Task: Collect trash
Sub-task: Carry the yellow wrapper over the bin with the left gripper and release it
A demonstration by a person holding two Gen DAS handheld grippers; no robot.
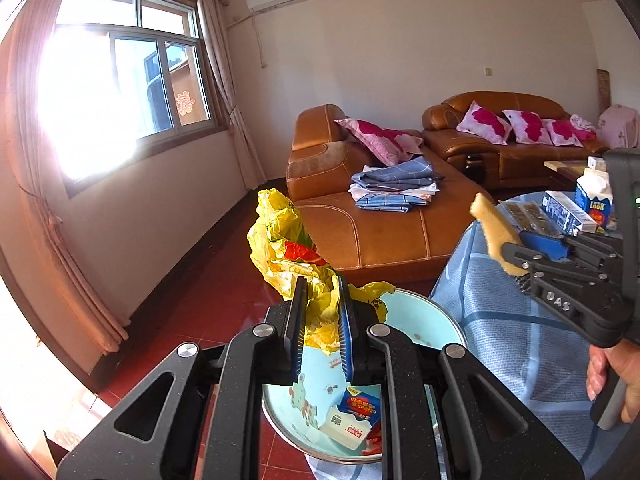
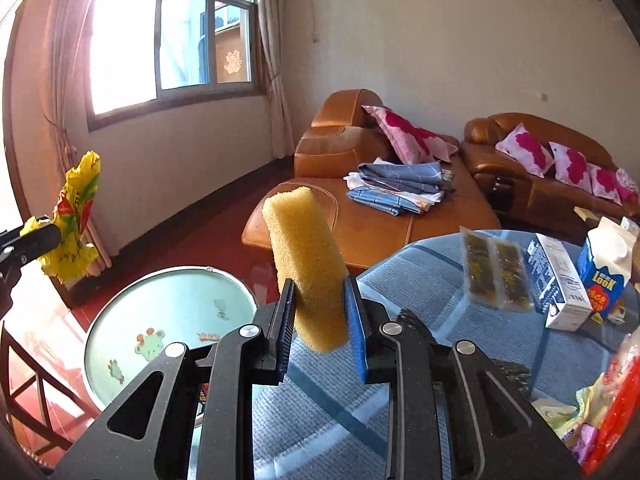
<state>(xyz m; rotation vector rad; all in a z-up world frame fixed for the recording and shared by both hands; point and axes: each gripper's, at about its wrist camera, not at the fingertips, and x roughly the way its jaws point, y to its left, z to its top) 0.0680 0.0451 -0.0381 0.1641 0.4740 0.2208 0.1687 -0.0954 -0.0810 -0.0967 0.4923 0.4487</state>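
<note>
My left gripper [image 1: 323, 304] is shut on a crumpled yellow plastic bag [image 1: 288, 248] and holds it above a light blue basin [image 1: 424, 320]. A blue and white carton [image 1: 352, 416] lies in the basin. My right gripper [image 2: 320, 308] is shut on a yellow sponge [image 2: 306, 264] and holds it over the edge of the round table with the blue cloth [image 2: 420, 292]. The basin [image 2: 168, 312] shows to its lower left. The right gripper with the sponge [image 1: 490, 228] also shows in the left wrist view; the left gripper's bag [image 2: 76, 216] also shows in the right wrist view.
On the table stand a milk carton [image 2: 606, 276], a white box [image 2: 556, 284], a clear sachet pack [image 2: 496, 276] and wrappers [image 2: 600, 412] at the right edge. An orange leather sofa [image 2: 380, 224] with folded cloths [image 2: 400, 188] stands behind. The floor [image 1: 224, 300] is red tile.
</note>
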